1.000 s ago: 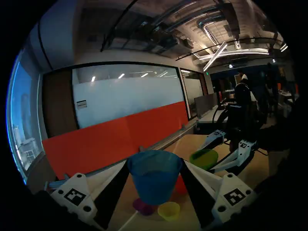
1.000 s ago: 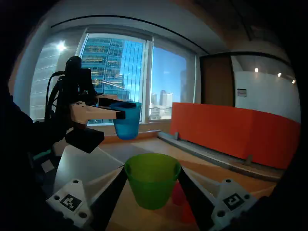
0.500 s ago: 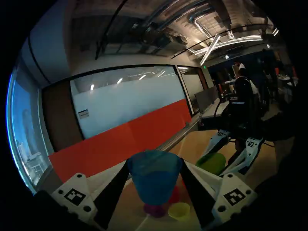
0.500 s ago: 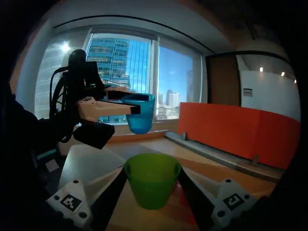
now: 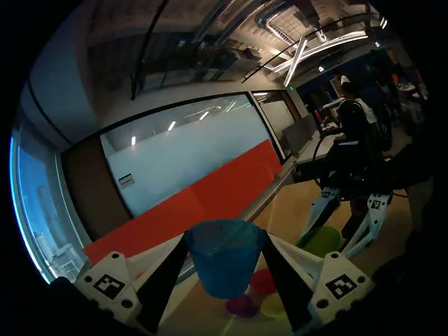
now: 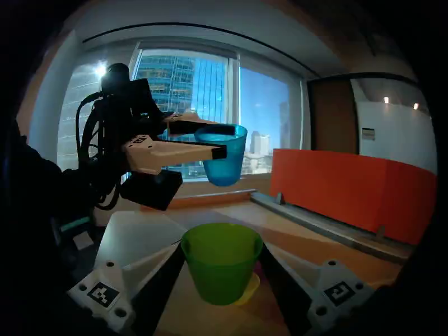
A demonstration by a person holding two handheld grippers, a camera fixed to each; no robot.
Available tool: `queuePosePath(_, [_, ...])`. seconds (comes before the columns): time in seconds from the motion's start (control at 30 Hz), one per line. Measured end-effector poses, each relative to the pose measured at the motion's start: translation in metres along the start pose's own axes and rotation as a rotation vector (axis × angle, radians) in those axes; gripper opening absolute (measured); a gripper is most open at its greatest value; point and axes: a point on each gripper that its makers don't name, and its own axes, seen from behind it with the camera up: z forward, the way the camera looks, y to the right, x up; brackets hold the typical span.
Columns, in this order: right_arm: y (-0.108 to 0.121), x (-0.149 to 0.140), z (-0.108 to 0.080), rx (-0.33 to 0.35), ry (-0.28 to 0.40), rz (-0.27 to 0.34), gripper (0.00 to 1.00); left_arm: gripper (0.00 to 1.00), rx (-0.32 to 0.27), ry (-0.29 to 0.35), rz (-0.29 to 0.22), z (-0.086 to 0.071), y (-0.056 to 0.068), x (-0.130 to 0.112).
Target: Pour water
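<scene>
Blue cup [image 6: 224,154] held aloft, well apart from green cup [image 6: 222,263].

window [image 6: 190,78]: blue sky, towers | partition [image 6: 353,190]: orange | table [image 6: 241,213]: wood | ceiling lights [image 5: 295,56]: on

Translucent plastic: blue cup [image 5: 225,263]; glossy plastic: green cup [image 6: 222,263]; wood: table [image 6: 224,210].

No words or numbers legible anywhere. Square black-and-white coded markers [image 5: 108,285] on the left gripper [image 5: 224,246] and on the right gripper [image 6: 222,252], patterns without letters. Small notice [image 5: 126,180] on the pale wall [image 5: 190,148], too small to read.
</scene>
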Motion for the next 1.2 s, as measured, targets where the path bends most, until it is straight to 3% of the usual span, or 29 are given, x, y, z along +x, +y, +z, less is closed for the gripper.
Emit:
queuePosePath(0.57, [-0.016,-0.002,0.005,0.041,-0.006,-0.004,0.92,0.89,0.022,-0.001,0.147,-0.003,0.001,0.014])
queuePosePath(1.2, [-0.019,0.0,0.008,0.058,0.0,-0.002,0.92,0.89,0.04,0.005,0.305,-0.008,0.006,0.032])
